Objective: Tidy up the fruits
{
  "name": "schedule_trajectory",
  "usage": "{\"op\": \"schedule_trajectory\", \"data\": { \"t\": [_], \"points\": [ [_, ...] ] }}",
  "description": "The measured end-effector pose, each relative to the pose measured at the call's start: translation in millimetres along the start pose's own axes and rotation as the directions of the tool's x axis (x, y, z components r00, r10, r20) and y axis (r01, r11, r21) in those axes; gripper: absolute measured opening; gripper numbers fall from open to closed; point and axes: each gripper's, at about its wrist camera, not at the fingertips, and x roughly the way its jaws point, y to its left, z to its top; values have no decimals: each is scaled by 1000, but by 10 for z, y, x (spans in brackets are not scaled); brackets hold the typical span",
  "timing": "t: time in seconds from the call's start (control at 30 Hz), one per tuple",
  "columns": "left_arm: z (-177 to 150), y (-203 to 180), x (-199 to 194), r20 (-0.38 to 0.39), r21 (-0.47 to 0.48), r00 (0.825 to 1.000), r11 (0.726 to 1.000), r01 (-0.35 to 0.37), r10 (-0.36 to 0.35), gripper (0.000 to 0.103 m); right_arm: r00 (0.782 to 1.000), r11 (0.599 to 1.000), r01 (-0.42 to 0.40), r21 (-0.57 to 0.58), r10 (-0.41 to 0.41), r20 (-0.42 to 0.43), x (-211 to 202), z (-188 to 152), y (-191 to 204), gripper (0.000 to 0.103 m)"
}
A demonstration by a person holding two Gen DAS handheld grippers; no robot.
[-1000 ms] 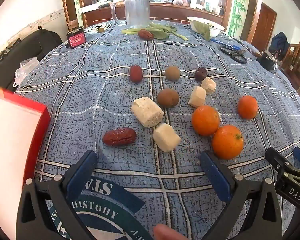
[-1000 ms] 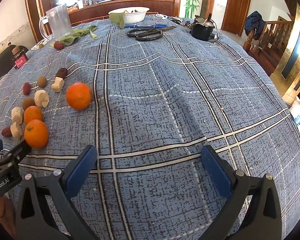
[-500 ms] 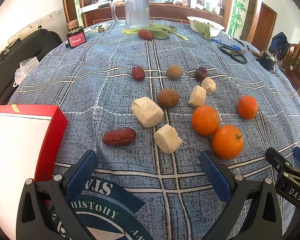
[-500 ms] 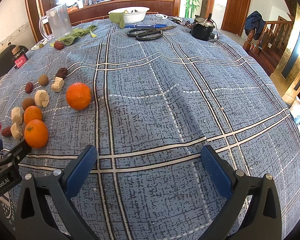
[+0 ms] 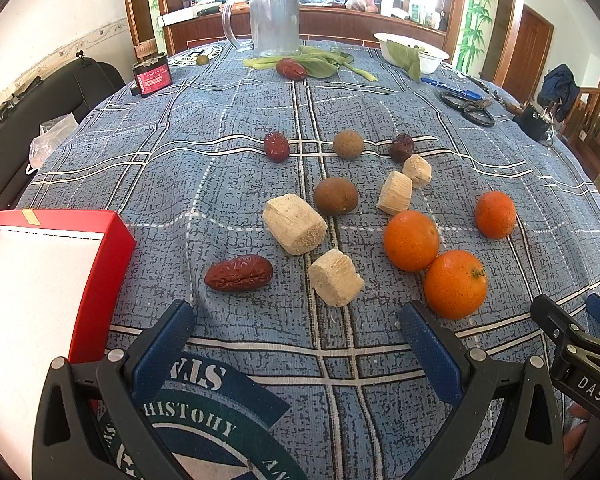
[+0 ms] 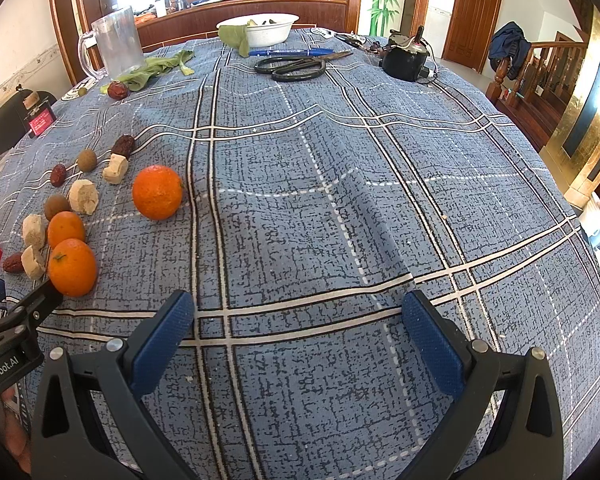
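Note:
Fruit lies scattered on the blue checked cloth (image 5: 204, 160): three oranges (image 5: 411, 241), a red date (image 5: 239, 273), two more dates (image 5: 277, 147), pale cut chunks (image 5: 295, 230) and brown round fruits (image 5: 335, 196). A red box with a white inside (image 5: 104, 264) lies flat at the left. My left gripper (image 5: 296, 320) stands open just short of the date and the nearest chunk (image 5: 336, 283), holding nothing. My right gripper (image 6: 296, 316) is open over bare cloth, with the fruit off to its left; the nearest orange (image 6: 72, 267) sits beside the left gripper's finger.
At the far side stand a clear jug (image 5: 274, 20), green leaves (image 5: 320, 62) with a date, a white bowl (image 5: 412, 54), scissors (image 6: 296, 68), a blue pen (image 6: 292, 52), a black device (image 6: 404, 60) and a small red-labelled box (image 5: 152, 76). Chairs and stairs surround the table.
The red box has come down from close to the left camera and now lies flat on the cloth at the left. A fingertip at the bottom edge is gone. Both grippers have barely moved.

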Motion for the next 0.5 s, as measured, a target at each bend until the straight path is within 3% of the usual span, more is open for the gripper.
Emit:
{"op": "schedule_trajectory", "data": {
  "t": [0.07, 0.17, 0.27, 0.37, 0.5],
  "points": [
    [-21, 2, -40, 5, 3, 1000, 1000, -19, 19, 102, 1000, 1000, -5, -8, 5, -3, -24, 5, 9, 103],
    [-84, 39, -264, 85, -11, 995, 999, -51, 51, 101, 998, 998, -51, -43, 50, -30, -24, 10, -36, 103],
    [-88, 89, -482, 135, -1, 988, 997, -75, 75, 101, 991, 991, -130, -10, 130, 26, -222, 17, -80, 103],
    [-86, 155, -635, 167, 0, 982, 996, -89, 88, 101, 970, 973, -227, -35, 229, 84, -465, 58, 9, 103],
    [-75, 229, -679, 162, -21, 983, 996, -86, 88, 102, 969, 968, -222, -117, 232, 81, -570, 99, 288, 103]
  ]
}}
